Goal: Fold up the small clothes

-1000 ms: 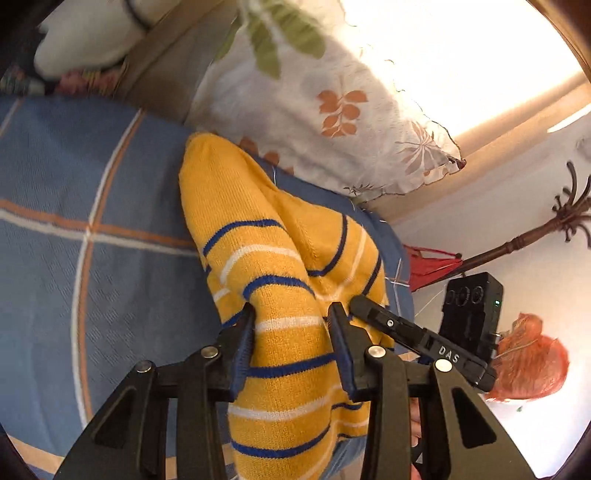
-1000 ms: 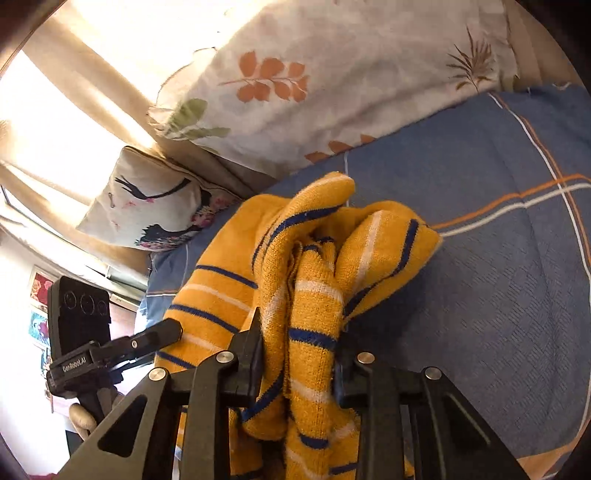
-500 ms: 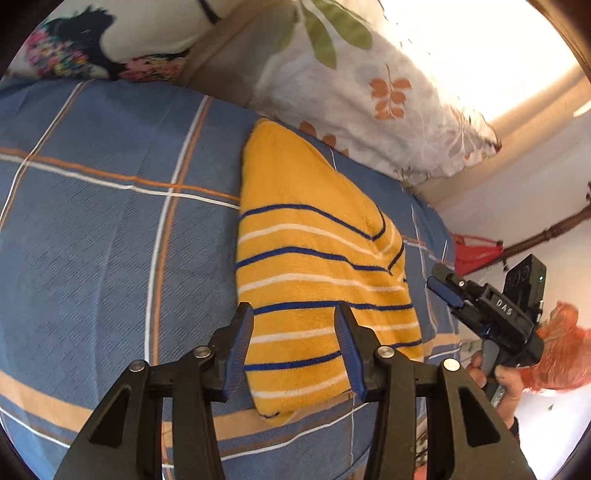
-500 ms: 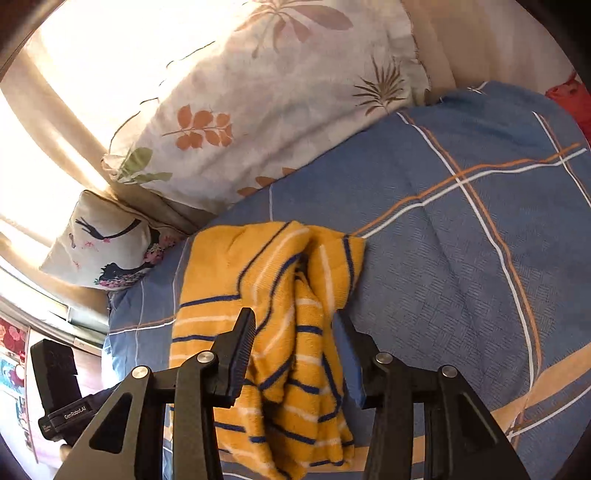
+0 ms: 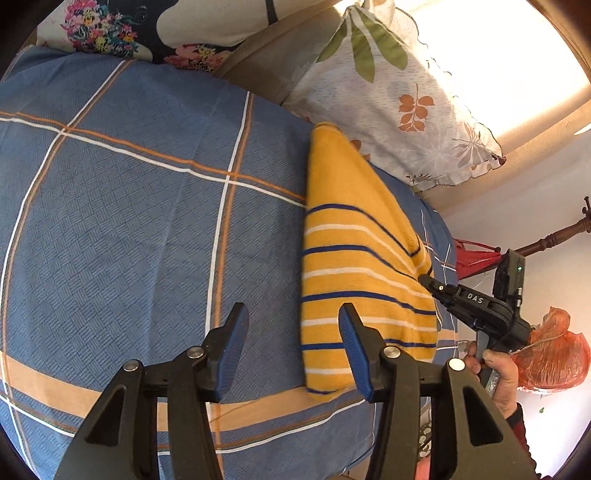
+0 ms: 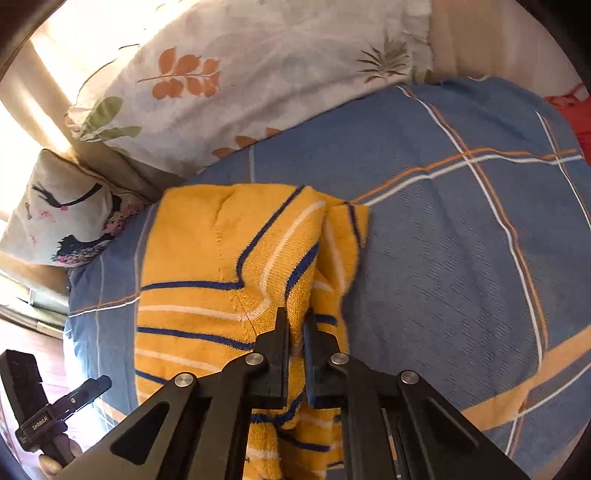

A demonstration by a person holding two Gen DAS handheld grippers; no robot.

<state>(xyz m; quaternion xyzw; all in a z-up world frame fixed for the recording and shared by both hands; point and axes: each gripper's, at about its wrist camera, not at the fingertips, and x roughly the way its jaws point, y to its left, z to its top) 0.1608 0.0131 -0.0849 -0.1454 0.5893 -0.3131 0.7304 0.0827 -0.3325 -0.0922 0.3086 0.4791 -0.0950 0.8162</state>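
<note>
A yellow knit sweater (image 5: 354,258) with blue and white stripes lies on the blue plaid bedspread (image 5: 129,221). My left gripper (image 5: 291,354) is open and empty, just left of the sweater's near edge, with its right finger over the hem. In the right wrist view the sweater (image 6: 207,266) lies partly folded, with a bunched fold along its right side. My right gripper (image 6: 295,332) is shut on that fold of the sweater. It also shows at the sweater's right edge in the left wrist view (image 5: 428,280).
A white leaf-print pillow (image 5: 399,92) and a floral cushion (image 5: 122,33) lie at the head of the bed. A wooden coat stand (image 5: 546,240) and a red bag (image 5: 554,354) stand beyond the bed's right edge. The bedspread stretches to the left.
The sweater was lowered from the air onto the bed and spread out. My left gripper let go and shifted left. My right gripper opened, then shut on the bunched fold.
</note>
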